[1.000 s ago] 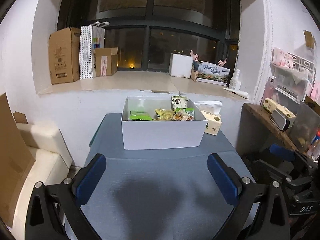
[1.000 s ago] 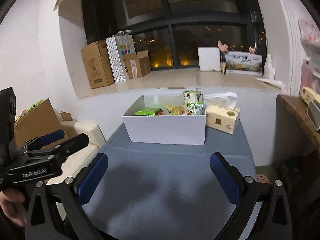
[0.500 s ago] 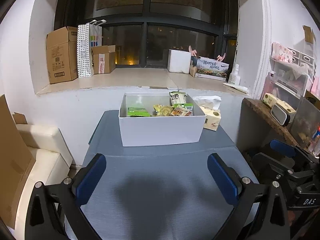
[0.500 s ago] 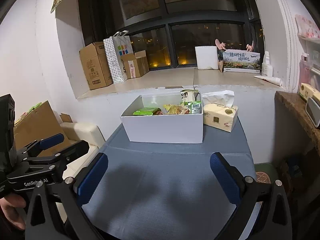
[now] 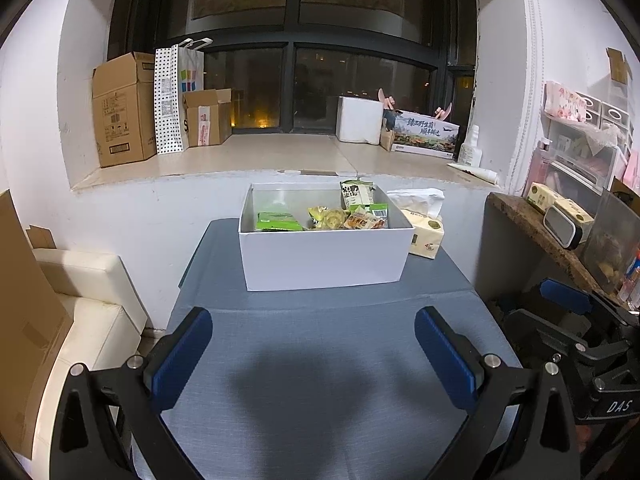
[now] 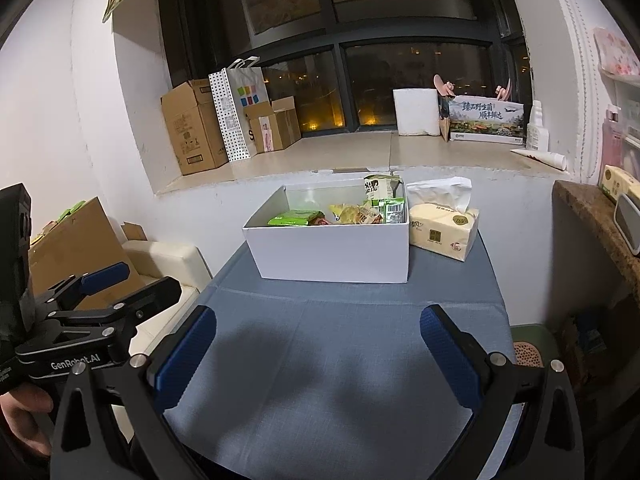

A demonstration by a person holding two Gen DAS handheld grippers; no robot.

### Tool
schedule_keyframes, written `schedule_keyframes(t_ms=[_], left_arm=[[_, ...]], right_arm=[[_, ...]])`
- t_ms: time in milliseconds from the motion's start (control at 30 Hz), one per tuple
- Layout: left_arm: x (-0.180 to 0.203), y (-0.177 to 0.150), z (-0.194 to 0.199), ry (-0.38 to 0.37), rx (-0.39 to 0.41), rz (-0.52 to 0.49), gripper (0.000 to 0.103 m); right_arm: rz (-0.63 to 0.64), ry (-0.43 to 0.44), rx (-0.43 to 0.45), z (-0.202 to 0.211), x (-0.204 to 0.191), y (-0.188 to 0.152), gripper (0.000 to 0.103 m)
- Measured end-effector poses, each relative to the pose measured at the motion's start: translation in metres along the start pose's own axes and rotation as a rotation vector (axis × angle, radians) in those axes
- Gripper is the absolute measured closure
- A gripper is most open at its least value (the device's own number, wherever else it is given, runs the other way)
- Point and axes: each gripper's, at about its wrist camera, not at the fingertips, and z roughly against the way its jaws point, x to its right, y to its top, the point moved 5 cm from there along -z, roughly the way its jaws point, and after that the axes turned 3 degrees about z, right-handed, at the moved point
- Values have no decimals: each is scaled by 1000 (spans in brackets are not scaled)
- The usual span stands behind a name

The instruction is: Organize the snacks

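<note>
Snacks (image 5: 326, 214) lie in a loose heap inside the white box (image 5: 324, 256) at the table's (image 5: 320, 360) far end, a tissue pack (image 6: 442, 228) just beside it. Over the last second both views have drifted back slightly, so the box sits a little farther off; no reach has begun. Left gripper (image 5: 314, 354) and right gripper (image 6: 318, 356) hover wide apart, holding nothing. Packets look mixed: green, yellow, orange, one standing upright.
</note>
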Motion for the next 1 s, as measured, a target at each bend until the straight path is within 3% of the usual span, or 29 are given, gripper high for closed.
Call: schedule_keyframes(t_ms=[1000], left_arm=[[0, 1, -2, 4, -7, -9, 0]], right_arm=[[3, -3, -5, 0, 1, 1, 0]])
